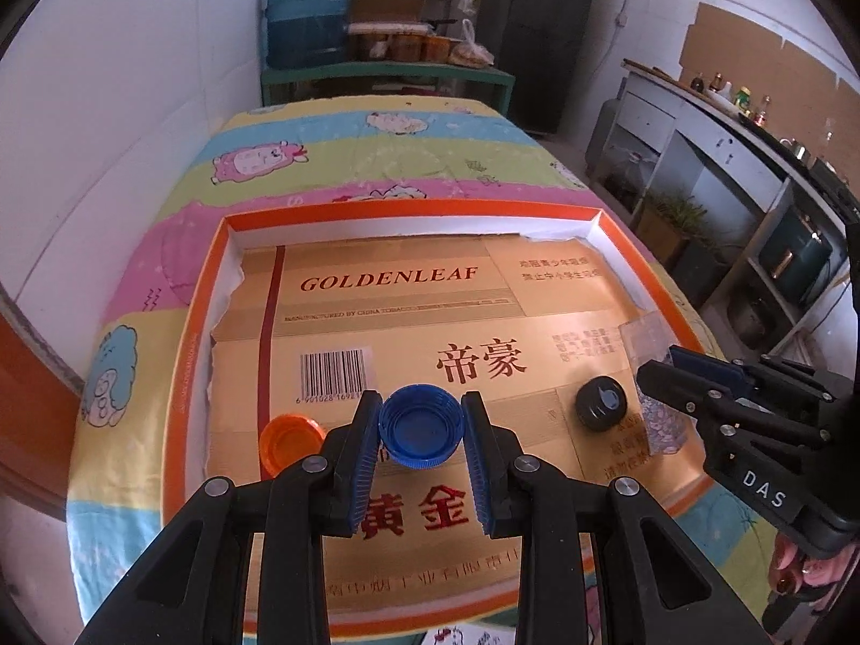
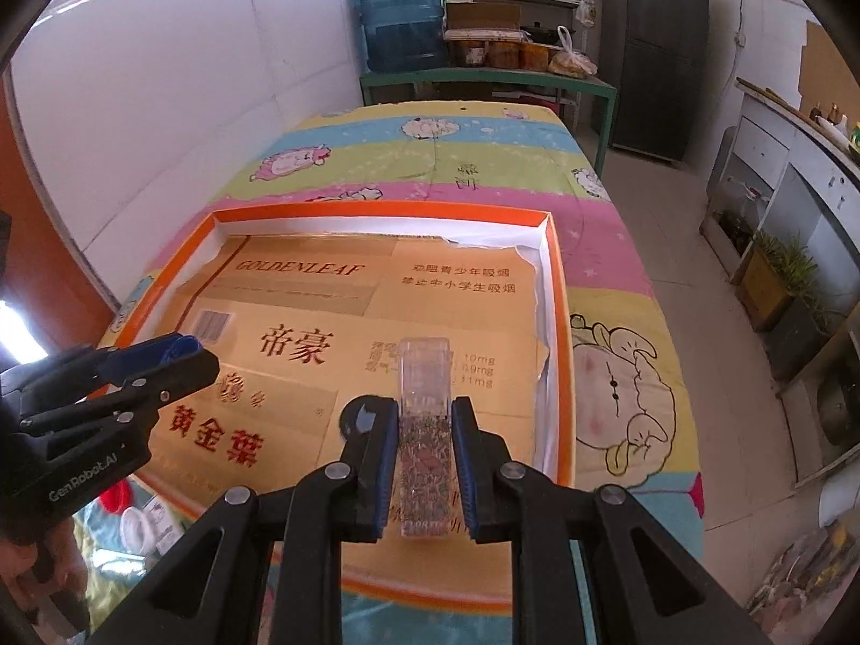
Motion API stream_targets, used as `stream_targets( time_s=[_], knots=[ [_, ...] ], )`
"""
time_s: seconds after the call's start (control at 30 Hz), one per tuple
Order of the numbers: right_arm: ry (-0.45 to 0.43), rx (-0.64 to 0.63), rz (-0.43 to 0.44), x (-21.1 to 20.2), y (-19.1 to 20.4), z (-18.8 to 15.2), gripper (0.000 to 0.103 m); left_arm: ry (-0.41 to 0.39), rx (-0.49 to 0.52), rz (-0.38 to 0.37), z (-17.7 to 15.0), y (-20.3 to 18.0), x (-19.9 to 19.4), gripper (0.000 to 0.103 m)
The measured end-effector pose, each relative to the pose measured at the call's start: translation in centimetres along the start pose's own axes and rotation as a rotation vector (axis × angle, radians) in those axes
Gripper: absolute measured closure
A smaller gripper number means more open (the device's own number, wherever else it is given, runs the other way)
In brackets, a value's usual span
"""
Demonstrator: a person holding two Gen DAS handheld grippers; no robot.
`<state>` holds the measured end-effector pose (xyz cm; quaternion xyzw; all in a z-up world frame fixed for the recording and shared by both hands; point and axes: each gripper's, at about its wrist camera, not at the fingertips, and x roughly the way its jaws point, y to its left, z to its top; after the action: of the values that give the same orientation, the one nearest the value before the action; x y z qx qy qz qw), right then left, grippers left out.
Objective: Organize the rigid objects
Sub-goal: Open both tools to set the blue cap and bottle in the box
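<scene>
1. Two grippers over the orange-rimmed tray. Your left gripper has its fingers clamped on the blue cap, open side up, near the tray's front.
2. Your right gripper has its fingers closed on the clear box, by the tray's right wall.
3. Orange cap and black cap lie on the gold cardboard liner.

White walls enclose a pale tiled floor. Behind the cartoon-print cloth stands a green bench bearing a blue water jug, beside a dark refrigerator; a grey counter lines the right
</scene>
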<state>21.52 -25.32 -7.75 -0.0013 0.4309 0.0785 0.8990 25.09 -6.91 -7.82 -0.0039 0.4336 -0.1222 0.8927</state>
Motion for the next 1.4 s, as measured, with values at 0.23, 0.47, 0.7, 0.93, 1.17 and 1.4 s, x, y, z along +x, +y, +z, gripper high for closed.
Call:
stream_targets(
  time_s=[0.23, 0.47, 0.7, 0.93, 1.17, 1.4],
  knots=[
    [0.010, 0.006, -0.007, 1.4, -0.5, 0.0, 0.082, 0.027, 0.000, 0.013, 0.4, -0.2, 1.7, 0.072],
    [0.008, 0.014, 0.003, 1.9, -0.8, -0.2, 0.082, 0.037, -0.008, -0.001, 0.6, -0.2, 2.7, 0.072],
    [-0.019, 0.014, 0.010, 1.5, -0.6, -0.5, 0.076, 0.025, 0.001, -0.041, 0.5, -0.3, 2.6, 0.060],
    [-0.068, -0.002, -0.014, -0.4, -0.2, -0.6, 0.055, -0.029, -0.012, -0.104, 0.3, -0.5, 0.3, 0.059],
    [-0.073, 0.014, -0.002, -2.0, 0.2, -1.4, 0.055, -0.075, -0.020, -0.108, -0.6, -0.3, -3.5, 0.059],
    [-0.084, 0.013, 0.001, -4.1, 1.4, -2.9, 0.055, -0.119, -0.025, -0.096, -2.6, 1.1, -7.4, 0.059]
  ],
)
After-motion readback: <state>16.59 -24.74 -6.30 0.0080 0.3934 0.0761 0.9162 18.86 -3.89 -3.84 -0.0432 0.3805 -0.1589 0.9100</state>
